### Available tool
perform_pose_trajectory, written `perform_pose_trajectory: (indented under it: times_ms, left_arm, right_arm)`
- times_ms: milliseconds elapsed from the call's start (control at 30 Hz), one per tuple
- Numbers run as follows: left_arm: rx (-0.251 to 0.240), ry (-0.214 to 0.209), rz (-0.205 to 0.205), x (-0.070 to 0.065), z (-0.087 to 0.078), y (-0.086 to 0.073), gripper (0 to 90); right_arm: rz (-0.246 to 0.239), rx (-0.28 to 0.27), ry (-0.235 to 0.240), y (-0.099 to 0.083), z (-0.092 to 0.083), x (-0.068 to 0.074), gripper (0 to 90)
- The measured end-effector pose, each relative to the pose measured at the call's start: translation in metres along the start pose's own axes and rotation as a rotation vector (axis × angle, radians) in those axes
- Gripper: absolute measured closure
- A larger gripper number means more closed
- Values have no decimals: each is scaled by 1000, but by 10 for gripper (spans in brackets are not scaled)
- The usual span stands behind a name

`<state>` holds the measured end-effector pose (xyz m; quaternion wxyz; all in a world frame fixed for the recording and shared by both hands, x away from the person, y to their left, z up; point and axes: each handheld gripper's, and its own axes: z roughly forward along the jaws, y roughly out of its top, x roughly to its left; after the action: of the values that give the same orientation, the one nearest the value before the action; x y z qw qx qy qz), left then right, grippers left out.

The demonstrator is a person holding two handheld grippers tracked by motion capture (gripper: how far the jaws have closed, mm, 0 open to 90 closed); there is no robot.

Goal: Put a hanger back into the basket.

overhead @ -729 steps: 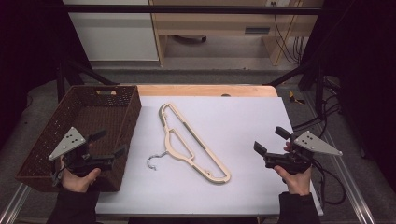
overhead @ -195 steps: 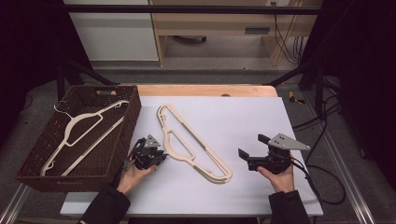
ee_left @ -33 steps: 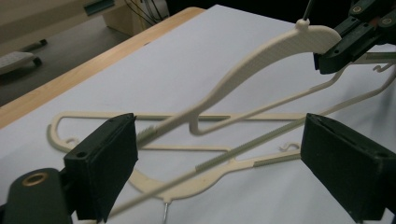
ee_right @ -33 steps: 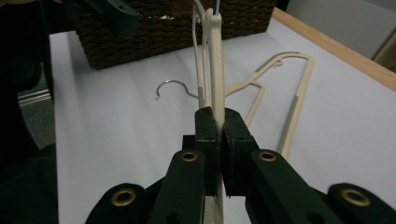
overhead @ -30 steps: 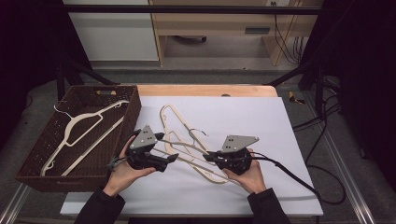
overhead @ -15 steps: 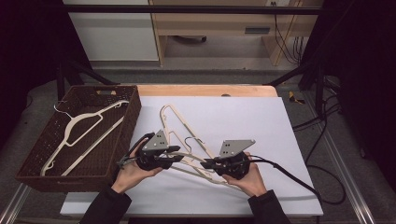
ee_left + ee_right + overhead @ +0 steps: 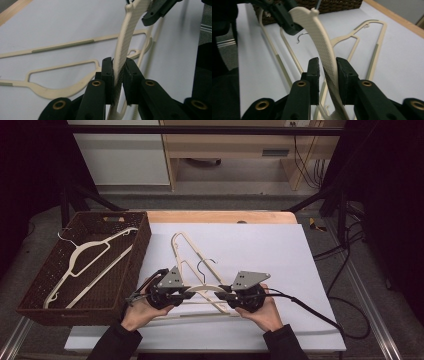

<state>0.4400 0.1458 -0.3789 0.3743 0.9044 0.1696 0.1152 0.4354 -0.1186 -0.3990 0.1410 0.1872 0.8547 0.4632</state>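
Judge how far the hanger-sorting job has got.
Done: one hanger lies in the basket. In hand: a second hanger stands between both grippers; the left gripper has just been closing on it, the right gripper just opening. Left: another hanger on the table.

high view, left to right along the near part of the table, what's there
wicker basket with a hanger inside → left claw → raised hanger → right claw → trailing cable
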Motion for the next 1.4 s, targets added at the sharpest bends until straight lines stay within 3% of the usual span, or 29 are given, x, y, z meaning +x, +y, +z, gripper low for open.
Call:
perform_pose_trajectory:
  times_ms: [100, 233, 367, 400, 433, 633, 800, 1033, 1200, 1400]
  left_arm:
    - [0, -22, -1, -3, 0, 0, 824]
    - [-17, -67, -39, -7, 3, 2, 854]
    - [1, -39, -36, -9, 1, 3, 862]
    - [-16, -31, -63, -9, 1, 2, 863]
    - [-5, -20, -56, -6, -1, 1, 863]
    - [-71, 43, -133, -1, -12, -2, 863]
    - [-123, 108, -164, 2, -28, -1, 863]
    - [-176, 151, -179, 7, -55, 1, 863]
    - [-244, 162, -194, 8, -82, 4, 863]
    - [-273, 168, -188, 14, -109, 14, 862]
  right_arm:
    - [3, -11, -33, 0, 0, 0, 683]
    - [14, -33, -74, -1, 1, -1, 606]
    - [35, -46, -87, -3, 1, -3, 559]
    - [42, -52, -89, -3, 0, -4, 537]
    - [49, -56, -94, -4, -2, -5, 517]
    - [110, -102, -150, -10, -18, -14, 377]
    - [188, -130, -203, -24, -34, -25, 260]
    - [285, -150, -281, -47, -55, -42, 142]
    - [312, -149, -312, -56, -64, -46, 106]
    - [333, -137, -344, -65, -72, -48, 78]
